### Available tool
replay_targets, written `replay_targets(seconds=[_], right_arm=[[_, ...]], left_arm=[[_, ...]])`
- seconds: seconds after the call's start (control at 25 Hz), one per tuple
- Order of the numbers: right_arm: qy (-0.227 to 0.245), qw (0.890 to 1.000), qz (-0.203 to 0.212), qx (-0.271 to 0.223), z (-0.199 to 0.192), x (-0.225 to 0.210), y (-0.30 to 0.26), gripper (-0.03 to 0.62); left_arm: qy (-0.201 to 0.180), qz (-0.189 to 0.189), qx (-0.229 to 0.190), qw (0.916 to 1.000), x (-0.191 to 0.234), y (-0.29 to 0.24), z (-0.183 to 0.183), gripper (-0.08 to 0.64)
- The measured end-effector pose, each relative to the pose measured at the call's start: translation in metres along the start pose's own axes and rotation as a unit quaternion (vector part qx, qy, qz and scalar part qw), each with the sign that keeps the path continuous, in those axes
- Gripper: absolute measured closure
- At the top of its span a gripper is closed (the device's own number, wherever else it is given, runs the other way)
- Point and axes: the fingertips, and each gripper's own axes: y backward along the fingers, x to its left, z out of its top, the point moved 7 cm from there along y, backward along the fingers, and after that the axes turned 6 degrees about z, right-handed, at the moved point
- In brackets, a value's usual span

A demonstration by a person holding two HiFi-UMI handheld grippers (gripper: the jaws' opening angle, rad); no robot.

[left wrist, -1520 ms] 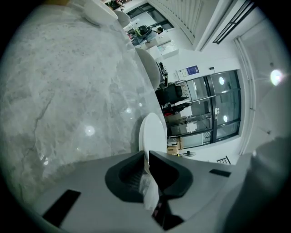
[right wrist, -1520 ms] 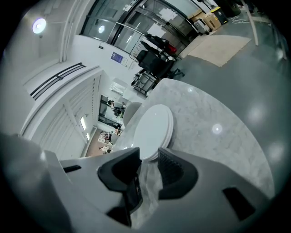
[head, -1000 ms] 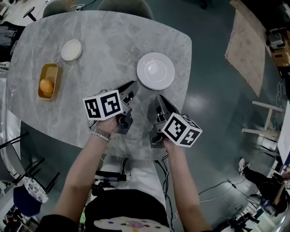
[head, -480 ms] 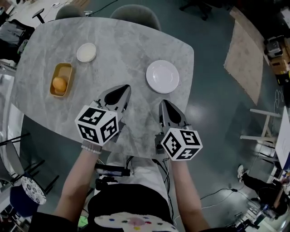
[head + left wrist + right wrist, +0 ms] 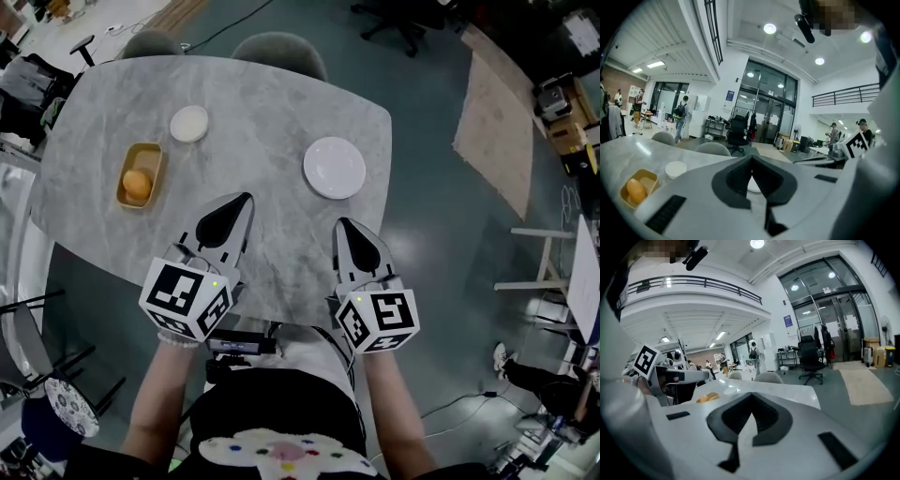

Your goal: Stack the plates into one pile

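Holding both grippers over the near edge of the table [image 5: 281, 103], you have their jaws pointing away from you across the grey top. The left gripper [image 5: 242, 201] has its jaws pressed together tip to tip, gripping nothing. Its own view shows the two dark pads [image 5: 736, 180] meeting in a point. The right gripper [image 5: 343, 225] is the same: jaws closed and empty, with its pads [image 5: 736, 417] meeting at the tip. The two grippers sit side by side, apart from each other, and neither touches a plate.

Past the right gripper's tip, the big plate [image 5: 334, 167] lies flat near the table's right edge, apart from both grippers. In the left gripper view a sliver of it shows just behind the closed pads. Off to your left, a yellow tray [image 5: 145, 157] lies near the left edge with an orange [image 5: 137, 184] in it. Just beyond the tray, closer to the far edge, the small plate [image 5: 189, 123] lies flat on its own. The two plates are well apart, the small one toward the far left and the big one toward the right, with grey top between them. Two chairs [image 5: 279, 49] stand against the far edge.
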Motion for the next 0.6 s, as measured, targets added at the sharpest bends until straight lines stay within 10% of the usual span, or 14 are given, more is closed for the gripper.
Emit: replay_targets(seconds=[0.6], right_arm=[[0.084, 0.996, 0.0, -0.022, 0.036, 0.028, 0.033, 0.589]], left_arm=[[-0.041, 0.015, -0.022, 0.9988, -0.004, 0.052, 0.011, 0.549]])
